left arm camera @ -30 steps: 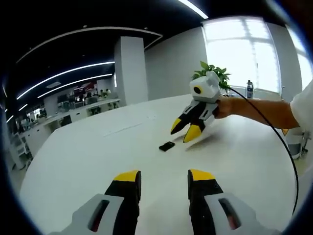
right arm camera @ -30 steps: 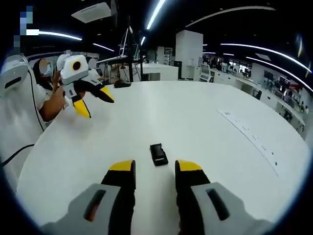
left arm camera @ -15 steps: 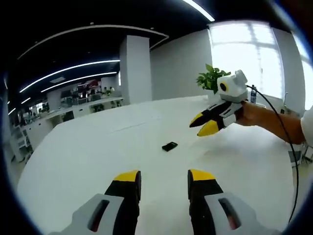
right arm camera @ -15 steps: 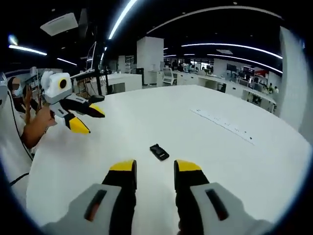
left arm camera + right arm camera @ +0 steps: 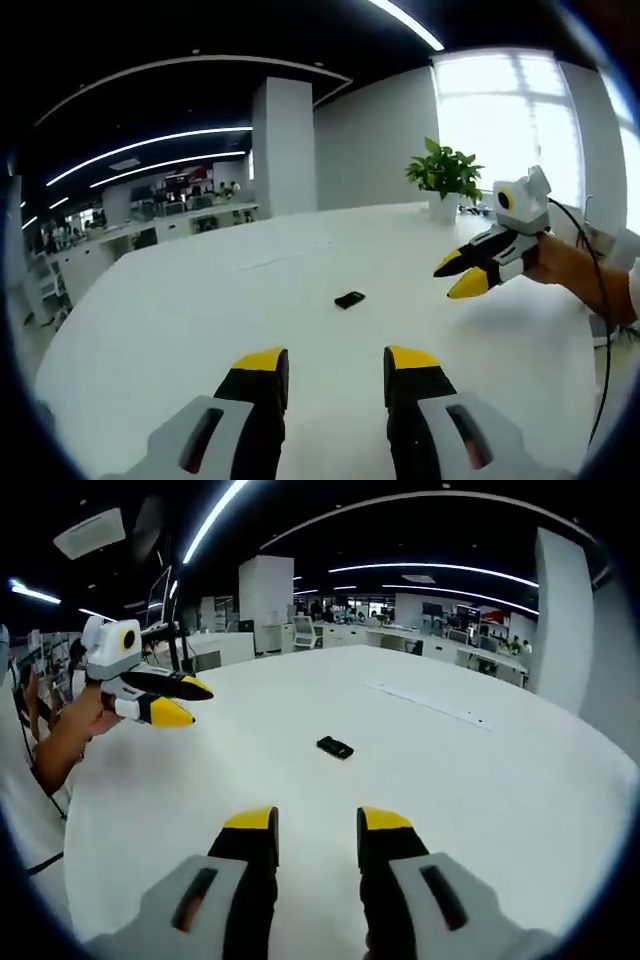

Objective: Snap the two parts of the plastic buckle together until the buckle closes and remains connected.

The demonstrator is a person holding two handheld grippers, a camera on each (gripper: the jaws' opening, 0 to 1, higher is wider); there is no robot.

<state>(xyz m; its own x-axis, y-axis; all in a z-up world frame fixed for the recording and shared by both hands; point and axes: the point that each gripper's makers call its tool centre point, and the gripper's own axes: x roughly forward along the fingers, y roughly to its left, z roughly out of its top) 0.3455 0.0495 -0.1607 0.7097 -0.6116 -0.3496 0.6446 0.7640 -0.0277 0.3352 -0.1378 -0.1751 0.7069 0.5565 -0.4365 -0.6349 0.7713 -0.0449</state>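
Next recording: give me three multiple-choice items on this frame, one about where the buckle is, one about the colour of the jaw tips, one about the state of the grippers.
1. Where is the black buckle?
A. Lying on the white table, ahead of both grippers
B. Clamped in the right gripper
C. Beside the potted plant on the floor

2. What colour are the gripper jaw tips?
A. Red
B. Yellow
C. Blue

3. What state are the two grippers in?
A. Both shut on the buckle
B. Left shut, right open
C. Both open and holding nothing

Answers: 1 A, the buckle lies on bare tabletop beyond the jaws in both views. 2 B, the left gripper and the right gripper each end in yellow tips on black jaws. 3 C, a clear gap separates each pair of jaws and nothing sits between them.
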